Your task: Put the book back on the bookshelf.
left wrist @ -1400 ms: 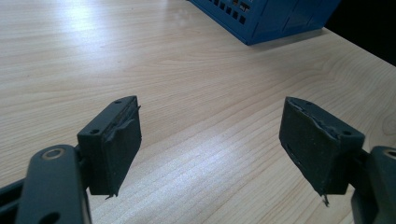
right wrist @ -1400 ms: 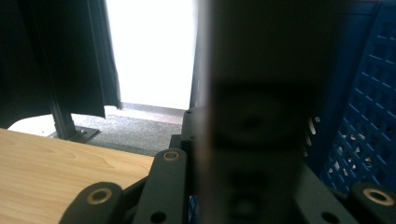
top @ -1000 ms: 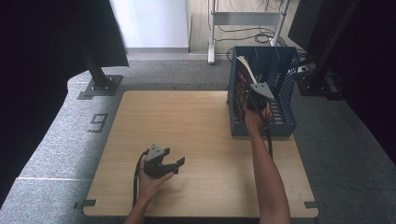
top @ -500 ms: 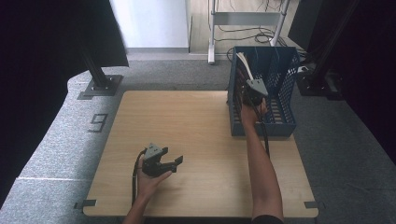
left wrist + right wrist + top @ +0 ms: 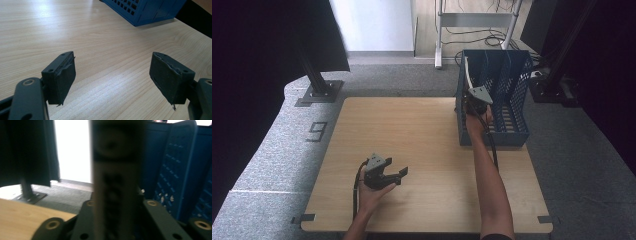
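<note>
**Filing of the slab into the rack: placement near complete, release under way**

Standing upright in the leftmost compartment of the blue rack (image 5: pixel 518 102), at the far right of the table (image 5: pixel 412 130), is the pale slab (image 5: pixel 468 75), a flat thing with dark markings, too blurred in the right gripper view to identify further (image 5: pixel 117 182). Its top edge rises above the rack wall in the high view. Whether its lower edge already rests on the rack floor cannot be told.

Assessment of progress: the carrying and the insertion appear done, since the slab is inside the compartment and not over the table. What is left, by judgement, is to finish letting go, draw the tool back clear of the rack, and confirm that the slab stands or leans against a divider without tipping.

Relation to the tool: the right gripper (image 5: pixel 473 89) sits at the near-left corner of the rack, reaching in from the near side. The slab stands between its jaws, which have just been opening and now sit a little apart on either side of it. Whether a pad touches the slab is too blurred to settle.

The left gripper (image 5: pixel 398 175) rests over the near-left part of the table, well apart from the rack; its jaws (image 5: pixel 112 80) are wide apart with nothing between them; bare wood shows below.
</note>
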Demonstrator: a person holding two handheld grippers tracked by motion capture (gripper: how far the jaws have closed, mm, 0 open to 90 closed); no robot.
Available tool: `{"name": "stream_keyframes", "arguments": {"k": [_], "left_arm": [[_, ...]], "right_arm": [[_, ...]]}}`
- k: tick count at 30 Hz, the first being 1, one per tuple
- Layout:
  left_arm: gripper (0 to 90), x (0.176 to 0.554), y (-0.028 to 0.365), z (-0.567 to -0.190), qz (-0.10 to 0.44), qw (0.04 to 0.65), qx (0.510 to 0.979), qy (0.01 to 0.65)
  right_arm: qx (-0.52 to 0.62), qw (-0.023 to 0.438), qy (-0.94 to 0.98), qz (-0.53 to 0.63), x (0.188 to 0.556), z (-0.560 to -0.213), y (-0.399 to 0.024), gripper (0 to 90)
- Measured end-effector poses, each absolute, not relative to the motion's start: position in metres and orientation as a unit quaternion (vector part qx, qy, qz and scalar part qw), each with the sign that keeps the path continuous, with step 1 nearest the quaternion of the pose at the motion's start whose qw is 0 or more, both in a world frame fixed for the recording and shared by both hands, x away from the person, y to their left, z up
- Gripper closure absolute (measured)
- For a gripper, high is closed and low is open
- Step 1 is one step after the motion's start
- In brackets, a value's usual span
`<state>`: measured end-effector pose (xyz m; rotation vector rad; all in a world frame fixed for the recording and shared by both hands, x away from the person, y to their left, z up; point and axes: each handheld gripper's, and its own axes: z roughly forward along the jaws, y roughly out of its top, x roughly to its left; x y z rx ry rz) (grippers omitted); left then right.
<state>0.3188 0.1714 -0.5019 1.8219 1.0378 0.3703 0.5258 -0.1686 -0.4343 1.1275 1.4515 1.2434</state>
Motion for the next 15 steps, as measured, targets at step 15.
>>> {"name": "stream_keyframes", "arguments": {"k": [15], "left_arm": [[21.0,0.317,0.167,-0.501,0.154,0.483,0.752,0.422]], "right_arm": [[0.420,0.424,0.637,0.487,0.510,-0.439,-0.176,67.9]]}}
